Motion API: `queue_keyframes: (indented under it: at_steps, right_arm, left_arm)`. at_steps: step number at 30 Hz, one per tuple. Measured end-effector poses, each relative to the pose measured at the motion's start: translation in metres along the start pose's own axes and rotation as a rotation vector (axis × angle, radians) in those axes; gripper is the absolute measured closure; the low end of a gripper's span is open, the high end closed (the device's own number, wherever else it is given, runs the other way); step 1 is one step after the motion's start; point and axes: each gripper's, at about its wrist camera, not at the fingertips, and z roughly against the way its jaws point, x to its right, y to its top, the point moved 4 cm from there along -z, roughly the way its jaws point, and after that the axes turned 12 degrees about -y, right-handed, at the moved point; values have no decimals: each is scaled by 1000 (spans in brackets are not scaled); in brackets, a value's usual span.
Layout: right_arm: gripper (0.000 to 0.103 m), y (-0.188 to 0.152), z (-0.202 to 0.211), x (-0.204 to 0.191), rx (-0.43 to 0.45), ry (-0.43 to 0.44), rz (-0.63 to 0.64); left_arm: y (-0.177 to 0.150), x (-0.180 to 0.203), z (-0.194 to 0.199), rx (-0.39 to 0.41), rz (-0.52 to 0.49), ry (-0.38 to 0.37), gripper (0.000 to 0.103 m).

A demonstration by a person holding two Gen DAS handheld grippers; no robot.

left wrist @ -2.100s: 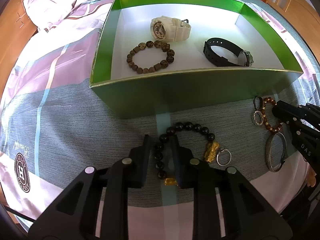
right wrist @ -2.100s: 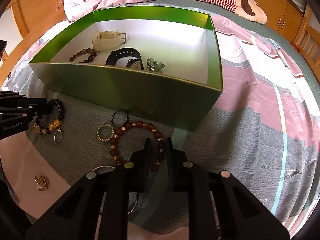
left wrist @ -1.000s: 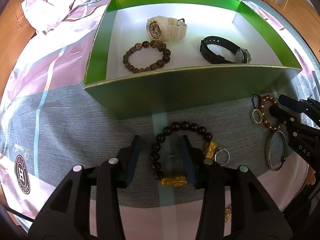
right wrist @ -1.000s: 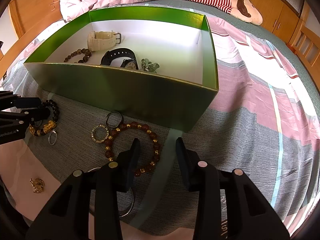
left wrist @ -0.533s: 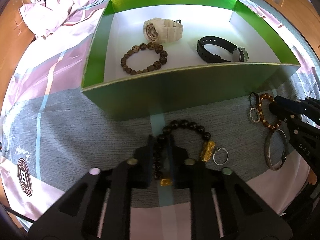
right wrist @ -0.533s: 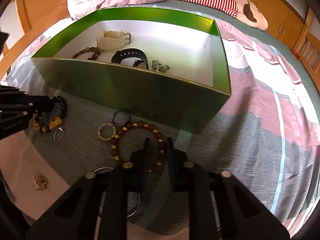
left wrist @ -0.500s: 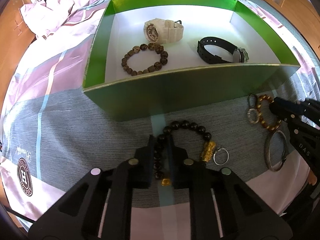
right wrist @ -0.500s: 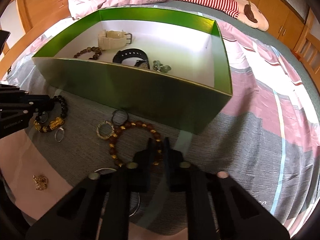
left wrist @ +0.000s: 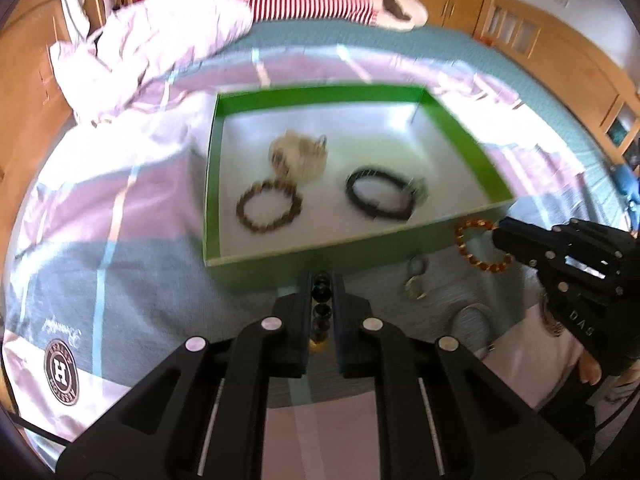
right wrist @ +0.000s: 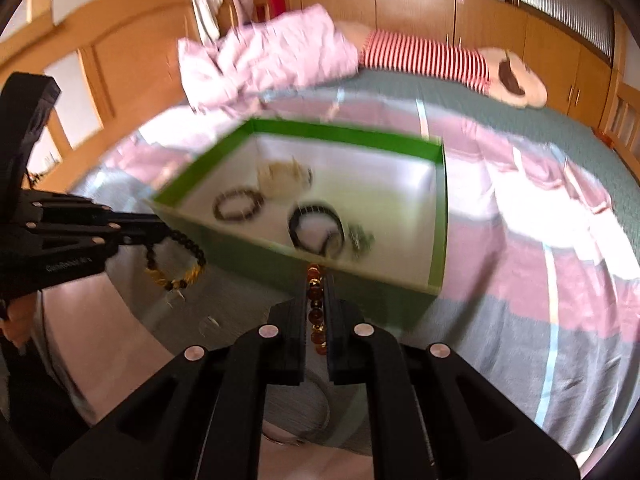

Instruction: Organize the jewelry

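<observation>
Both bracelets are up off the bed now: my left gripper (left wrist: 322, 300) has its fingers clamped on the black round-bead bracelet with gold charms (right wrist: 176, 262), which dangles just short of the near wall of the open green cardboard box with a white floor (left wrist: 256, 268), and my right gripper (right wrist: 316, 312) has its fingers pinched on the amber-and-gold beaded bracelet (left wrist: 480, 244), hanging at that same near wall, toward its right corner. Inside the box sit a cream watch (left wrist: 298, 156), a brown bead bracelet (left wrist: 268, 210) and a black strap watch (left wrist: 380, 198). My worry: each grip is on only a few beads, so a quick swing could slip a strand free, or a hanging loop could snag the box rim going over.
</observation>
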Motion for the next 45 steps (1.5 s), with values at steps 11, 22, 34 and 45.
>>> queue_keyframes:
  at_steps: [11, 22, 34, 45]
  right_arm:
    - [95, 66, -6, 18, 118, -16, -81]
    - [74, 40, -57, 26, -31, -64, -98]
    - [46, -25, -15, 21, -174, 34, -46]
    - [31, -77, -36, -3, -355, 7, 118]
  left_arm:
    - [71, 3, 33, 174, -7, -38, 93]
    - [75, -36, -29, 79, 96, -19, 92]
    - [-11, -12, -14, -74, 55, -80, 69]
    - [-91, 53, -38, -331, -189, -234, 51]
